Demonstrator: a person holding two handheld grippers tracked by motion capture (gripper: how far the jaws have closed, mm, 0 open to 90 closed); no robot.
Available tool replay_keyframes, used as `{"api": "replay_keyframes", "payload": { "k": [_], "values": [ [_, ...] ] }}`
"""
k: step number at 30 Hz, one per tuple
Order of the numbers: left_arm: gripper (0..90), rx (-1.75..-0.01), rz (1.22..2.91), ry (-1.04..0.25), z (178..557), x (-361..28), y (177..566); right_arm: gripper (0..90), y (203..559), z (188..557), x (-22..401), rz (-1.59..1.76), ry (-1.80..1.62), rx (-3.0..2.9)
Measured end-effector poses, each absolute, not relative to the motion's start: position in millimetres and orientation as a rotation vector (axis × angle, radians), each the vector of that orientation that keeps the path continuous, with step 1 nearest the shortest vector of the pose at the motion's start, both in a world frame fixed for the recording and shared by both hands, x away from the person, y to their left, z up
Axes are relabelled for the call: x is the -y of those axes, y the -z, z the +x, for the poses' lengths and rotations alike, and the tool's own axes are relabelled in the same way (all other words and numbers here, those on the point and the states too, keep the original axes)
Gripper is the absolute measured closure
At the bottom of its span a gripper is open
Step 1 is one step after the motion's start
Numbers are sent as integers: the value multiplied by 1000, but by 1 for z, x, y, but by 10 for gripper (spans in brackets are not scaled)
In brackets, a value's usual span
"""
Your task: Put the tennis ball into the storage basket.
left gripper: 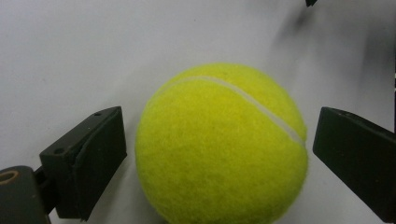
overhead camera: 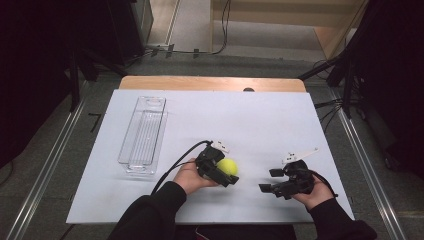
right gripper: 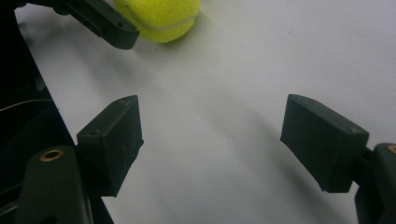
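Tennis ball (left gripper: 222,144) | between left gripper (left gripper: 219,154) jaws, seemingly untouched | no legible print

Fuzzy yellow tennis ball (left gripper: 222,147) (pale seam up), seemingly resting on white tabletop (overhead camera: 260,120)

Looks like a lab or recording studio. A wooden table (overhead camera: 212,83) covered with a white sheet (overhead camera: 260,120), standing on grey carpet (overhead camera: 100,95). Dark stands (overhead camera: 345,75) and black cables (overhead camera: 222,30) around it, metal rails (overhead camera: 45,170) along both sides, black curtains at the edges.
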State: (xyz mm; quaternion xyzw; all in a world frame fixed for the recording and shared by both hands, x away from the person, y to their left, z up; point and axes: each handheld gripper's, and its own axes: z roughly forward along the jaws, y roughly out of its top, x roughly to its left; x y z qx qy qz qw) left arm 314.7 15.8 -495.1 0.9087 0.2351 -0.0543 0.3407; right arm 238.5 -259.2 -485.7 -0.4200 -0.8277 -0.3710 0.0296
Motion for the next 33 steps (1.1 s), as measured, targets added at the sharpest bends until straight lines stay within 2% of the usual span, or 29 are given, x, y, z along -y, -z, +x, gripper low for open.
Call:
{"api": "replay_keyframes", "payload": {
  "k": [4, 6, 10, 14, 33],
  "values": [
    [84, -612, 2369, 125, 315, -17, 498, 186, 486, 239, 259, -1294, 1145, 2553],
    [150, -622, 2362, 120, 315, -17, 498, 186, 486, 239, 259, -1295, 1145, 2553],
    [172, -609, 2376, 111, 315, -18, 499, 186, 485, 238, 259, -1295, 1145, 2553],
    [254, -595, 2358, 112, 314, -18, 498, 186, 485, 238, 259, -1296, 1144, 2554],
    [264, -592, 2363, 121, 315, -19, 496, 186, 485, 238, 260, -1297, 1142, 2554]
  ]
}}
